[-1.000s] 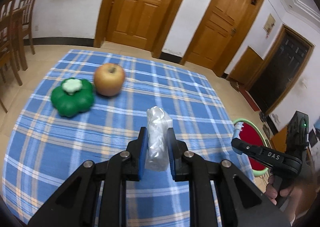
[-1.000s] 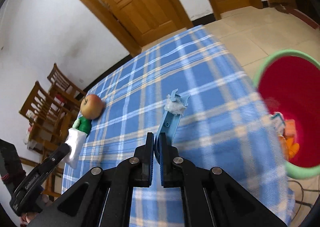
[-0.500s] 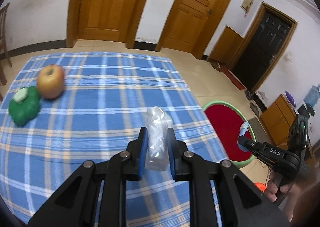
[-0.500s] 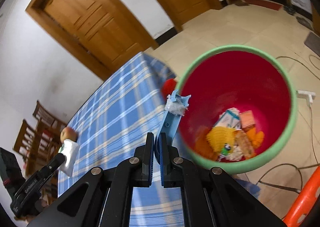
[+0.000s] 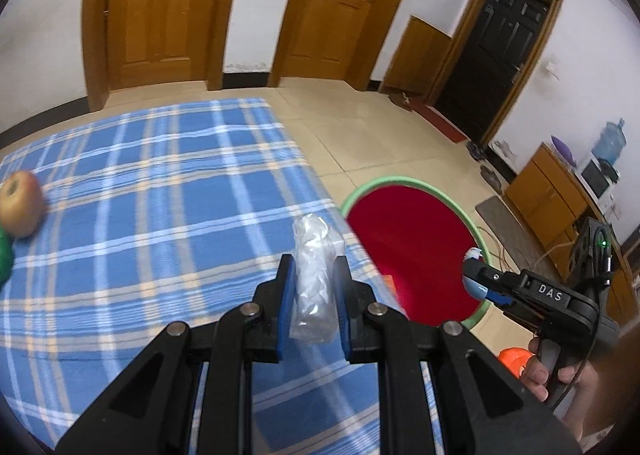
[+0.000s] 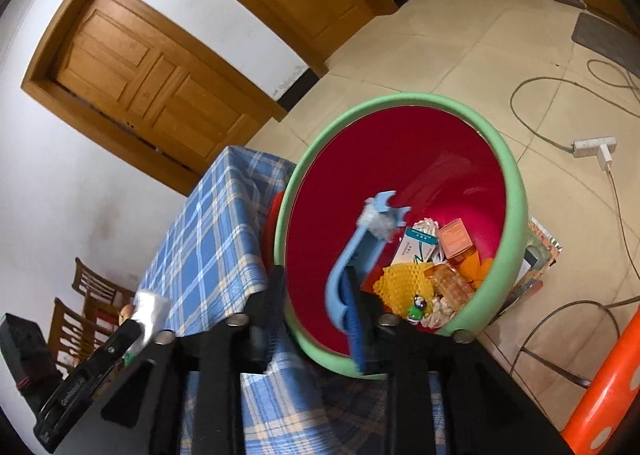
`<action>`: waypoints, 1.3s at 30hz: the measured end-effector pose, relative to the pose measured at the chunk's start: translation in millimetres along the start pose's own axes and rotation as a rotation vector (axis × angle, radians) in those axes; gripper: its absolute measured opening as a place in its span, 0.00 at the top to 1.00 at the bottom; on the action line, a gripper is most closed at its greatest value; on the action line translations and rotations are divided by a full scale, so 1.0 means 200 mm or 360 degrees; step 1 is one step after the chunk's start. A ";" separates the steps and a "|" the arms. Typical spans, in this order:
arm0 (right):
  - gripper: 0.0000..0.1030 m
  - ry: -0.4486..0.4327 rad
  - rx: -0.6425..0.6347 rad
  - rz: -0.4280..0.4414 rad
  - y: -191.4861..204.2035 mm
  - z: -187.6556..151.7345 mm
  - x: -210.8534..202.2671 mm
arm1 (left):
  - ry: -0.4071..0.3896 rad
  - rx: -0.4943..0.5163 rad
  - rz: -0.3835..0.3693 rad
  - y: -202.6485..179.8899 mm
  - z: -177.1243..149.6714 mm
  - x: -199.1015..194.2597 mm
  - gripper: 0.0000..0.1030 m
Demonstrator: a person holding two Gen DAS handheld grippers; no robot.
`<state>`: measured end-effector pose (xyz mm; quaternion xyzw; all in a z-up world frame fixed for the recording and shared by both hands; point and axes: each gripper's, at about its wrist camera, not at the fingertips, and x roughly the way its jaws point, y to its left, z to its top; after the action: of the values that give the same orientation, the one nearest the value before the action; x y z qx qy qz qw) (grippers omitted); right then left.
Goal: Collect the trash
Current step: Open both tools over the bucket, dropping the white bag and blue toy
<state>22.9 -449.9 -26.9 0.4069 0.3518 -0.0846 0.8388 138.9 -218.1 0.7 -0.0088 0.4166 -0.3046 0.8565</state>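
A blue checked tablecloth (image 5: 160, 215) covers the table, in a room with a pale tiled floor (image 5: 360, 135) and wooden doors (image 5: 156, 11). The left gripper (image 5: 314, 291) is clamped on a crinkled clear plastic bag (image 5: 316, 283) above the cloth's edge. The right gripper (image 6: 316, 295) has its jaws apart; a blue plastic razor (image 6: 360, 251) leans against one pad over the round red bin (image 6: 400, 159) with its green rim, half full of litter.

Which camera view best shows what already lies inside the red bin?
The right wrist view: it looks down into the red bin, showing cartons and yellow foam netting at the bottom. The left wrist view shows only the bin's green rim and red inner wall.
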 end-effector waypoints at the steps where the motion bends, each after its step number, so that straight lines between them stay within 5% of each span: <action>1: 0.65 -0.0003 0.0005 0.0006 -0.01 0.00 0.00 | 0.0008 0.0010 -0.0010 -0.02 0.00 0.01 0.82; 21: 0.56 0.0026 0.0073 0.0030 -0.18 0.06 -0.07 | 0.0137 0.0140 -0.0181 -0.35 0.02 0.33 0.82; 33: 0.50 0.0072 0.0022 0.0004 -0.14 0.09 -0.07 | 0.0052 0.0086 -0.0084 -0.28 0.04 0.21 0.73; 39: 0.39 0.0158 -0.0110 -0.0108 -0.05 0.05 -0.03 | 0.0037 0.0032 -0.0019 -0.20 0.01 0.13 0.72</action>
<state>19.8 -465.2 -23.9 0.3693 0.4092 -0.0806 0.8304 132.5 -265.6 -5.8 0.0008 0.4235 -0.3141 0.8497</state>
